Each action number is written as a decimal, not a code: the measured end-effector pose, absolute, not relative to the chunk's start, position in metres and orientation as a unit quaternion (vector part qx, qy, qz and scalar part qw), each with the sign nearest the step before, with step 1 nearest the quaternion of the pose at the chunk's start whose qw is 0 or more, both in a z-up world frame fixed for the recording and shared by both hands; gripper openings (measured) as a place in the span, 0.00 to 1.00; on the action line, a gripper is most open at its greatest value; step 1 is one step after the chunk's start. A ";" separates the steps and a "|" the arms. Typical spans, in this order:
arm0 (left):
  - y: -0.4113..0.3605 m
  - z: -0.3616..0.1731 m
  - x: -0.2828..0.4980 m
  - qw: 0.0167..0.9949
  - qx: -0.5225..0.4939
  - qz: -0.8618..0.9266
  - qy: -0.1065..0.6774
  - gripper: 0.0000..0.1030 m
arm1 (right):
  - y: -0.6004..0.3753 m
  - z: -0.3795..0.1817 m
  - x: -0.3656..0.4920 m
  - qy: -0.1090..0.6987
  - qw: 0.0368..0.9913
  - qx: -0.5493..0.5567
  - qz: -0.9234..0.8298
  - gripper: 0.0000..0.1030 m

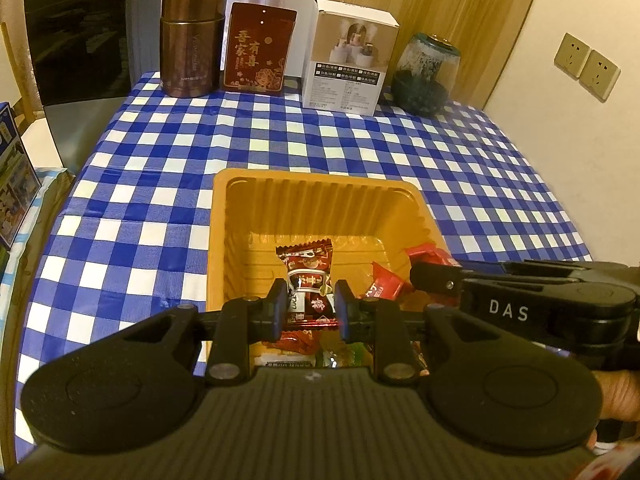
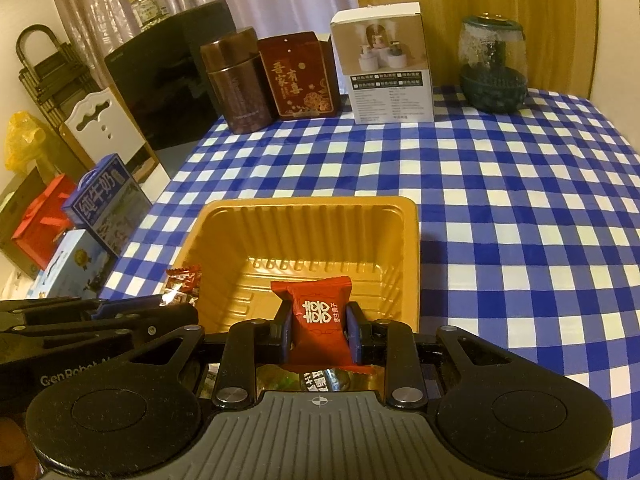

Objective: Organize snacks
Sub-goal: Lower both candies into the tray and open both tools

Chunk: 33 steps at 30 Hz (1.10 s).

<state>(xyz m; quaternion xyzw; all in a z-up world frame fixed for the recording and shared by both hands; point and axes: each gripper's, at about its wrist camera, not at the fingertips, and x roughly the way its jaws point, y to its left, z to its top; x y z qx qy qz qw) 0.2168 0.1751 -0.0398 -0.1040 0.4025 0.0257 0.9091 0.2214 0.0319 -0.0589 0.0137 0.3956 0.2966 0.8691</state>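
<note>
A golden plastic tray point(image 1: 256, 208) point(image 2: 224, 240) sits on the blue-and-white checked tablecloth. My left gripper point(image 1: 311, 312) is shut on a dark red wrapped candy point(image 1: 308, 276), held over the tray's near part. My right gripper point(image 2: 318, 334) is shut on a bright red candy packet point(image 2: 318, 320) with white characters, also above the tray. In the left wrist view the right gripper point(image 1: 428, 280) reaches in from the right with its red packet point(image 1: 428, 254). In the right wrist view the left gripper point(image 2: 160, 308) comes in from the left with its candy point(image 2: 182, 282). Several wrapped snacks point(image 1: 320, 350) lie below the fingers.
Along the table's far edge stand a brown tin point(image 1: 192, 40), a dark red packet point(image 1: 258, 52), a white box point(image 1: 348, 56) and a glass jar point(image 1: 426, 74). Boxes and bags point(image 2: 100, 196) crowd the floor to the left. Wall sockets point(image 1: 586, 66) are at the right.
</note>
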 end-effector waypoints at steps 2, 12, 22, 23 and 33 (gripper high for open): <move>0.175 -0.041 0.218 0.909 -0.103 0.026 0.403 0.22 | 0.032 -0.059 0.222 0.395 0.869 0.014 0.296 0.27; 0.175 -0.047 0.229 0.907 -0.093 0.026 0.409 0.22 | 0.035 -0.058 0.225 0.395 0.870 0.015 0.296 0.27; 0.175 -0.049 0.234 0.907 -0.093 0.027 0.410 0.22 | 0.037 -0.057 0.232 0.395 0.871 0.016 0.292 0.27; 0.175 -0.049 0.235 0.907 -0.094 0.026 0.410 0.22 | 0.037 -0.057 0.232 0.395 0.871 0.016 0.292 0.27; 0.176 -0.052 0.238 0.910 -0.095 0.034 0.402 0.42 | 0.034 -0.060 0.234 0.397 0.871 0.023 0.289 0.27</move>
